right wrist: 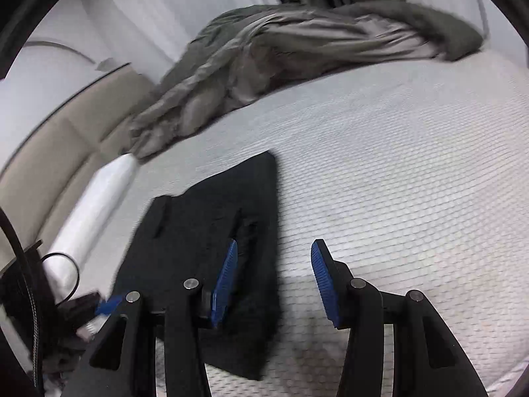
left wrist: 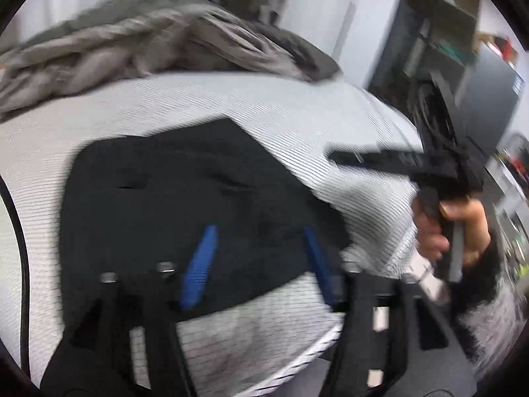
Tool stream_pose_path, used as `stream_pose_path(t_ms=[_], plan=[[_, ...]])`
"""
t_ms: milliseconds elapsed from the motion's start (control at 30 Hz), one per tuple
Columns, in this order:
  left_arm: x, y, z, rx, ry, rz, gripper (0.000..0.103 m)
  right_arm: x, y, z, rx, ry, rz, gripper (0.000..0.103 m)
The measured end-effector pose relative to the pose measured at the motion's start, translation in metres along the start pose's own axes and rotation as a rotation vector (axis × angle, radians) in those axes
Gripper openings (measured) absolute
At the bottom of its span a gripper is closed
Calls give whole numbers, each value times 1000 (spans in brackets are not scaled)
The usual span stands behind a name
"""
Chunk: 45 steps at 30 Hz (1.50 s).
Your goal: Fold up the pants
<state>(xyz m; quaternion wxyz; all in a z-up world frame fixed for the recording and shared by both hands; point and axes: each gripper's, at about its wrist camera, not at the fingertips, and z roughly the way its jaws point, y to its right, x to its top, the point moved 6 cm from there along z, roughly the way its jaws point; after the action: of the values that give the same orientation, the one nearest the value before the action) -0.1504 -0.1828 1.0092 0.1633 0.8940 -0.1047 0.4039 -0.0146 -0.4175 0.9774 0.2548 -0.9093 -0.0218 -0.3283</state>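
The black pants lie folded into a flat packet on the white textured mattress. My left gripper hovers over the packet's near edge, its blue pads spread apart and gripping nothing. In the right wrist view the pants sit left of centre. My right gripper is open, with its left pad above the packet's right edge and its right pad above bare mattress. A person's hand holds the right gripper's handle at the right of the left wrist view.
A crumpled grey blanket is heaped along the far side of the bed. A white pillow lies against a beige headboard on the left. Dark furniture stands beyond the bed's right edge.
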Motion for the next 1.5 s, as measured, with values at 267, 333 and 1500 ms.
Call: stream_pose_path(t_ms=[267,333,1500], plan=[[-12,-121,-26,291,38,-179,79,-17,-40,39,338,-143,87,47],[-16,-142,-23,323,27,-213,79,-21,-48,49,326,-174,65,48],[-54,-192,17,166,62,-240,97,-24,-71,16,203,-87,-15,5]])
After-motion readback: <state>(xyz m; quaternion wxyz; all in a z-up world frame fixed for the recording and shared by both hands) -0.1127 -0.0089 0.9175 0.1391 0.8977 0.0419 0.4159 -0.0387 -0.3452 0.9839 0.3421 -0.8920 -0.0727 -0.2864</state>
